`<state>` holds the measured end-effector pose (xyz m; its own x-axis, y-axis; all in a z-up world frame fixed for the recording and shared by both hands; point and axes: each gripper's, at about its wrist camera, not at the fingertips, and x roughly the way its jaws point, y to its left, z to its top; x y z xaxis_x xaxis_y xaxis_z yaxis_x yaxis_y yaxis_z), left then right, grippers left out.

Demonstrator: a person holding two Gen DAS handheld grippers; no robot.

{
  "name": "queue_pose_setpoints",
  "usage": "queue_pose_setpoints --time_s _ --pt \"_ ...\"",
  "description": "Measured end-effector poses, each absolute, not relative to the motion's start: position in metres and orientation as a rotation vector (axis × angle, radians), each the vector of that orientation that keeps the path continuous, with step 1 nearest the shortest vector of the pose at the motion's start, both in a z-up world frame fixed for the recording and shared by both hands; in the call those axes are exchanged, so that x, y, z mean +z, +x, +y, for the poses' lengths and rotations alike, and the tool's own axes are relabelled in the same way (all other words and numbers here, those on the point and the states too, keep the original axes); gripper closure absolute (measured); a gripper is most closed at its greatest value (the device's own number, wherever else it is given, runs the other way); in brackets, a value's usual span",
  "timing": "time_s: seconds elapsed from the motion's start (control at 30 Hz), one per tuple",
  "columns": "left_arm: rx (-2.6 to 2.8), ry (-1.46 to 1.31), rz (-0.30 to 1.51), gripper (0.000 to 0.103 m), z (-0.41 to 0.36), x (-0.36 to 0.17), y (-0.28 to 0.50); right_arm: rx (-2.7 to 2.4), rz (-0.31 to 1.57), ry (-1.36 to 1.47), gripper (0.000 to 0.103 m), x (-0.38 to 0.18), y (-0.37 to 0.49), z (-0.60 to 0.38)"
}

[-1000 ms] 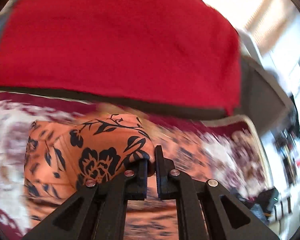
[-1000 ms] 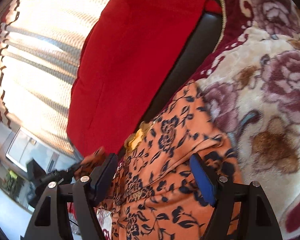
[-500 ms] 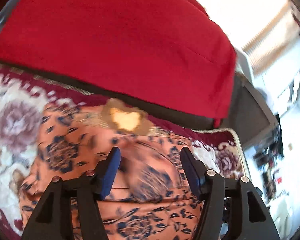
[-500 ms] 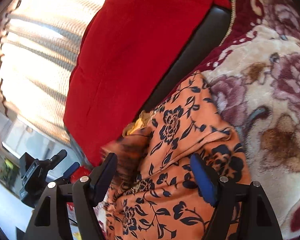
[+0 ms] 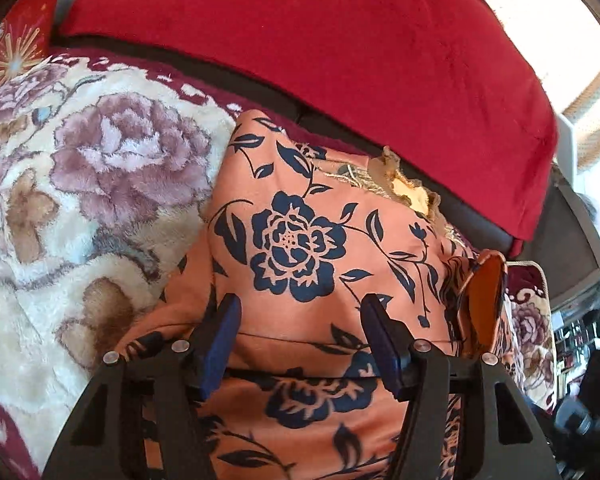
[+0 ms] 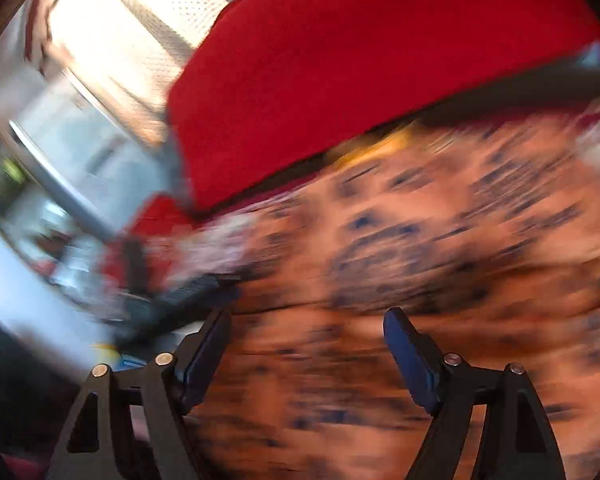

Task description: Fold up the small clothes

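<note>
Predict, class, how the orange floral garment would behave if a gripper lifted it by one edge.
The orange floral garment would probably droop, since it already creases into soft folds. It looks thin, so likely light. It may drag against the plush floral blanket.

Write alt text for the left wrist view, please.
An open black two-finger tool hovers over an orange garment with dark blue flowers, holding nothing. The garment lies on a cream plush blanket with mauve roses, before a red cushion.

Both wrist views close above orange garment [image 5: 300,240], facing red cushion [image 5: 340,40].
</note>
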<state>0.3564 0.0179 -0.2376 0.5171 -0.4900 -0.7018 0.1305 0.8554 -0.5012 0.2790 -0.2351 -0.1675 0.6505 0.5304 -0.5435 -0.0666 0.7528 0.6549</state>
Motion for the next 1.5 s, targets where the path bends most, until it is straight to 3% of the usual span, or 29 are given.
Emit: queue_pose_setpoints --time_s 0.17,0.23,0.37,0.5,0.7,0.77,0.83,0.97,1.03,1.13,1.5 --pt "-0.315 -0.334 0.89 0.041 0.031 -0.226 0.346 0.252 0.795 0.764 0.025 -0.195 0.327 -0.222" --pt "-0.323 -0.348 0.925 0.041 0.038 -0.233 0.349 0.122 0.741 0.741 0.04 -0.193 0.331 -0.24" --pt "-0.325 -0.374 0.937 0.041 0.049 -0.238 0.352 -0.33 0.546 0.631 0.041 -0.16 0.295 -0.306" --pt "-0.323 -0.362 0.902 0.041 0.049 -0.232 0.349 -0.402 0.467 0.546 0.038 -0.134 0.258 -0.322" --pt "-0.315 -0.228 0.907 0.041 0.028 -0.235 0.346 -0.25 0.659 0.562 0.038 -0.171 0.284 -0.34" --pt "-0.305 -0.197 0.961 0.041 0.022 -0.243 0.35 -0.315 0.789 0.575 0.046 -0.201 0.296 -0.356" --pt "-0.301 -0.191 0.958 0.041 0.022 -0.238 0.348 -0.292 0.79 0.609 0.052 -0.202 0.293 -0.364" --pt "-0.344 -0.188 0.935 0.041 0.029 -0.222 0.333 -0.209 0.736 0.587 0.049 -0.166 0.26 -0.359" --pt "-0.357 -0.166 0.929 0.039 0.033 -0.216 0.322 -0.182 0.728 0.567 0.038 -0.152 0.24 -0.359" --pt "-0.383 -0.138 0.953 0.034 0.041 -0.213 0.304 -0.143 0.747 0.567 0.036 -0.141 0.204 -0.361" --pt "-0.347 -0.34 1.107 0.027 0.105 -0.254 0.189 -0.112 0.998 0.638 0.029 -0.194 0.078 -0.353"
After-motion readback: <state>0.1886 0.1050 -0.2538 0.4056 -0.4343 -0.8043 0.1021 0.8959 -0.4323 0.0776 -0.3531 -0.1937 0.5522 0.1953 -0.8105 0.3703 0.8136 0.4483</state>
